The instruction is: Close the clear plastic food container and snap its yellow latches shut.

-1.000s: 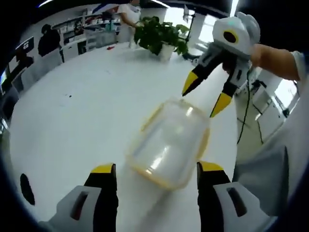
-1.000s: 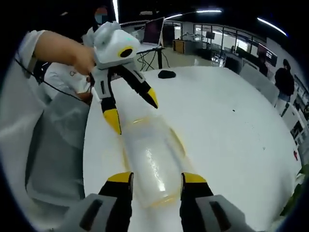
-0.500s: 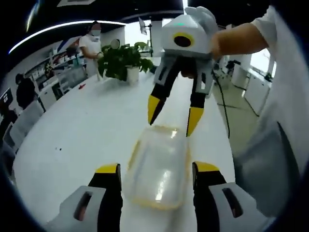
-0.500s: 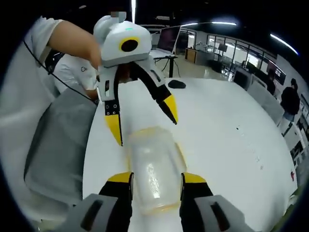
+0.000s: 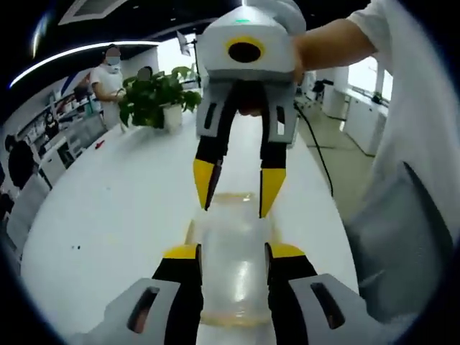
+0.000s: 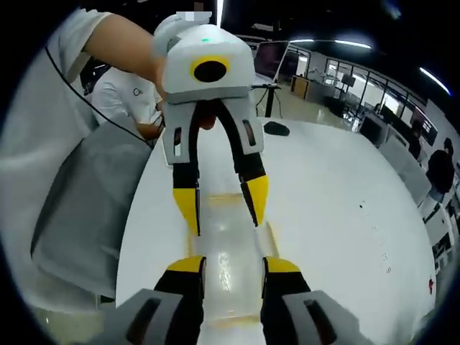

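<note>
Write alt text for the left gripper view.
The left gripper straddles the near end of a clear plastic container on a white table, while the right gripper, held by a person's hand, straddles its far end. A potted plant stands behind.

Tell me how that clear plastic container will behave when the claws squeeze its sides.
The container looks thin-walled and empty, so it is probably light and may flex. Its glossy plastic could slip between the left claw and right claw. The smooth white table may let it slide.

white table [image 5: 108, 208], potted plant [image 5: 154, 100], black mouse [image 6: 275, 129], monitor [image 6: 266, 57]
</note>
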Tool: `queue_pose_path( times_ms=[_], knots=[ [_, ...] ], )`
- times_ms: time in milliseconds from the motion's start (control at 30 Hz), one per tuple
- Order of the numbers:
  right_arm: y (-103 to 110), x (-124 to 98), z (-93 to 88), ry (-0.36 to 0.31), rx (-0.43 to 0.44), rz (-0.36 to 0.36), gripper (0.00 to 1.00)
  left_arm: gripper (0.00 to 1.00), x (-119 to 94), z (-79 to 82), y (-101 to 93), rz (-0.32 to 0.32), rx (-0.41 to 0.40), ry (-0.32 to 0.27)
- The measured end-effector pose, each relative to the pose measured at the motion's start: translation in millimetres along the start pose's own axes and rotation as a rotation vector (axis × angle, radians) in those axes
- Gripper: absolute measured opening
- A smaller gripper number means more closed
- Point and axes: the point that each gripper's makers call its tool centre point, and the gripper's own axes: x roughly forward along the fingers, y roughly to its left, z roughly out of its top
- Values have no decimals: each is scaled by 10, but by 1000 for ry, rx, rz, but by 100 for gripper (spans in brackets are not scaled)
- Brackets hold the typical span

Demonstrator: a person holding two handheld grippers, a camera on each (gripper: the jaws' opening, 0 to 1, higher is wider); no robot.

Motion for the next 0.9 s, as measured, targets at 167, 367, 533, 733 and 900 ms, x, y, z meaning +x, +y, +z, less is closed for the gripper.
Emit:
queue_pose_path(
  times_ms=[167,367,533,733,900],
  knots=[
    [-55,83,1,5,11,11,29,26,92,-42,-10,-13,-4,15],
    [-68,158,-17,16,-8,31,26,25,134,-45,-17,-19,-6,16],
    [-109,216,-69,33,-1,39,28,27,167,-78,-55,-34,-21,25],
    [-133,281,-55,38,-4,54,28,28,192,-120,-88,-37,4,40],
    [-153,330,-69,53,-17,54,33,35,207,-152,-135,-35,19,53]
  ],
)
